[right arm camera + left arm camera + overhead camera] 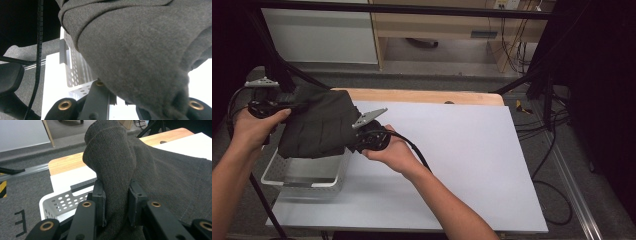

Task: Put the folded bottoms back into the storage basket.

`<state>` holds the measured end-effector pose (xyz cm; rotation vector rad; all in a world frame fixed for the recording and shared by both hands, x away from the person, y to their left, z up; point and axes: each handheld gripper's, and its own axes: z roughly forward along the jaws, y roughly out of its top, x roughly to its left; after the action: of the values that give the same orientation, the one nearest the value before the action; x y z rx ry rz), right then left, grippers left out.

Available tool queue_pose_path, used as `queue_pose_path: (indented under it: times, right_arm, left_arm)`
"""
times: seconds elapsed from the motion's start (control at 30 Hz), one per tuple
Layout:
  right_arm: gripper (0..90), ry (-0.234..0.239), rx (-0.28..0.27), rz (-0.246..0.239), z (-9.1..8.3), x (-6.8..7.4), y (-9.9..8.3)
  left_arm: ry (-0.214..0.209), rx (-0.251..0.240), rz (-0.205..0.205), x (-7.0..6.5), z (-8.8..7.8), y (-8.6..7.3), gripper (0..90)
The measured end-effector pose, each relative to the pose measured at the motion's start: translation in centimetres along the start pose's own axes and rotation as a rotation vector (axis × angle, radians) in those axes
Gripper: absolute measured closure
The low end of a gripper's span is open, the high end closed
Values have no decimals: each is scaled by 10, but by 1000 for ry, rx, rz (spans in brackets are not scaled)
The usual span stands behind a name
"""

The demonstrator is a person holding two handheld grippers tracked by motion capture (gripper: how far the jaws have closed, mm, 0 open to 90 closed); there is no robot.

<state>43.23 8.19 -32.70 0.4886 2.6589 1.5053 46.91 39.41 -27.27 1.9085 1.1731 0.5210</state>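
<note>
Dark grey cloth held up over the basket by both hand-held grippers

The cloth [319,125] is gripped at two spots and hangs just above the white perforated basket [307,175], which sits at the near left corner of the white sheet on the desk [422,96]. The left hand-held gripper [262,107] is clamped on the cloth's left edge; in the left gripper view a bunched fold [116,182] is seen squeezed between both black jaws, with the basket [58,202] below. The right hand-held gripper [362,137] is clenched on the cloth's right lower edge, and in the right gripper view the fabric [140,57] is draped right over the jaws, the basket wall [77,72] behind it.
</note>
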Motion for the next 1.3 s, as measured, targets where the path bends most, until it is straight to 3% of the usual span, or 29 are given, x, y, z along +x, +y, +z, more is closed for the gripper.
queue_pose_path:
  times: [1.3]
  right_arm:
    - [840,11,12,12,24,6,-1]
  left_arm:
    - [15,0,-24,15,-8,-14,715]
